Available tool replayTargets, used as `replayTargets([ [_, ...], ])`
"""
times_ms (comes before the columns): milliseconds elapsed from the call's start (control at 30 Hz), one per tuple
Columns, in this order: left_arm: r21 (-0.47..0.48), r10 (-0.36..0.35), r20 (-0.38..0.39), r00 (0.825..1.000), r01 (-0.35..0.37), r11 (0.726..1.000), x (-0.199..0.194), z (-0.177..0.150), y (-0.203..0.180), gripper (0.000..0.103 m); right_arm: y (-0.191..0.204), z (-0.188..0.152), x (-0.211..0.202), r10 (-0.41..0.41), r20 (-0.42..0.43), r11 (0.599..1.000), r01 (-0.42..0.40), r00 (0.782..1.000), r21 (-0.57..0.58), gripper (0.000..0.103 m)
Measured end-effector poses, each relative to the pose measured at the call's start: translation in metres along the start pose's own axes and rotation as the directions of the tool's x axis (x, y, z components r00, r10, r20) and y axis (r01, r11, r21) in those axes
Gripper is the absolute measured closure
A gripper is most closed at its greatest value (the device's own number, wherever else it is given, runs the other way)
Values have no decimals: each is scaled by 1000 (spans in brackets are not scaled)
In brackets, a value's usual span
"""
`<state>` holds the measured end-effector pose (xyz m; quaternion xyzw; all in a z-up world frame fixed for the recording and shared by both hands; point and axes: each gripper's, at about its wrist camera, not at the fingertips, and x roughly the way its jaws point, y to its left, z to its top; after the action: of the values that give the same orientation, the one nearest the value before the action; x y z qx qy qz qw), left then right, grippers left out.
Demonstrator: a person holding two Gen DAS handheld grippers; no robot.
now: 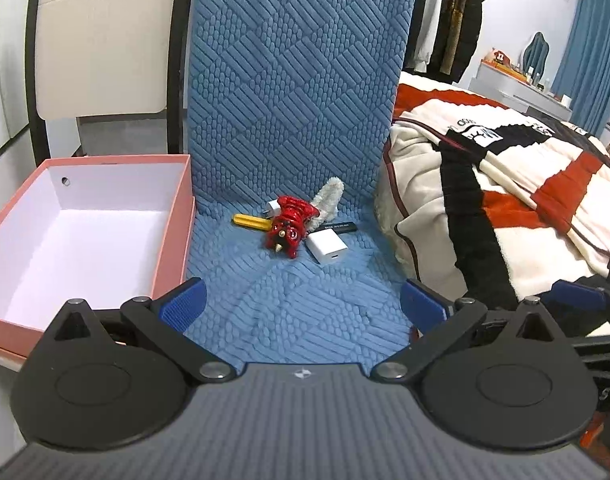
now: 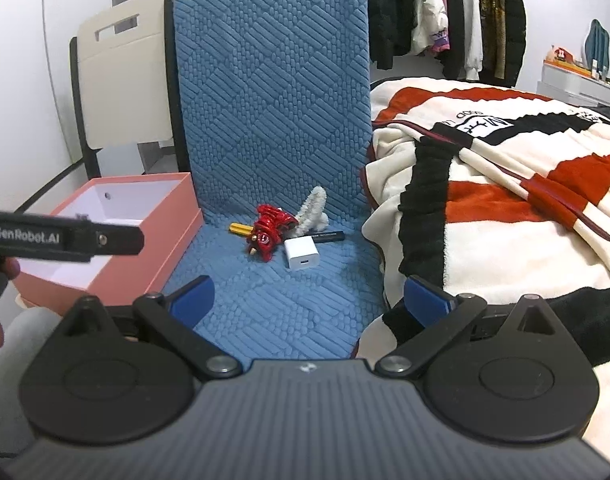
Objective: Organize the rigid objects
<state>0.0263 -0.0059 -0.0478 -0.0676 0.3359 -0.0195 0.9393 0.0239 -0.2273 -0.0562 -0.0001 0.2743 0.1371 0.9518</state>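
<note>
1. Rigid objects lie in a small cluster on the blue chair seat [image 1: 305,288], near the backrest: red figurine [image 1: 289,226], white charger block [image 1: 327,246], yellow piece [image 1: 249,221], black pen [image 1: 340,226], a second small white item [image 1: 272,207] mostly hidden behind the figurine.
2. White fuzzy item [image 1: 328,197] leans at the back of the cluster, touching the figurine.
3. Pink box [image 1: 173,232], lid off, stands just left of the seat, against its edge. White interior; nothing seen inside from the left wrist view. Far corner partly hidden in the right wrist view.
4. Left gripper [image 1: 303,307]: fingers [image 1: 183,305] spread wide, holding nothing, above the seat front, well short of the cluster.
5. Right gripper [image 2: 311,298]: fingers [image 2: 193,299] spread wide, holding nothing.
6. Striped blanket [image 1: 505,200] on the bed to the right of the chair.
</note>
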Motion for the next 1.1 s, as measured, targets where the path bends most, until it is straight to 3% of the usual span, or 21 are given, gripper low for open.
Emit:
replayTargets([
  [700, -15, -4, 13, 1000, 4, 1000, 13, -7, 13, 0, 0, -3, 22, 32, -21, 999, -32, 999, 14, 0],
  [1100, -27, -31, 7, 999, 31, 999, 56, -9, 26, 0, -6, -8, 53, 15, -50, 1000, -14, 999, 28, 0],
])
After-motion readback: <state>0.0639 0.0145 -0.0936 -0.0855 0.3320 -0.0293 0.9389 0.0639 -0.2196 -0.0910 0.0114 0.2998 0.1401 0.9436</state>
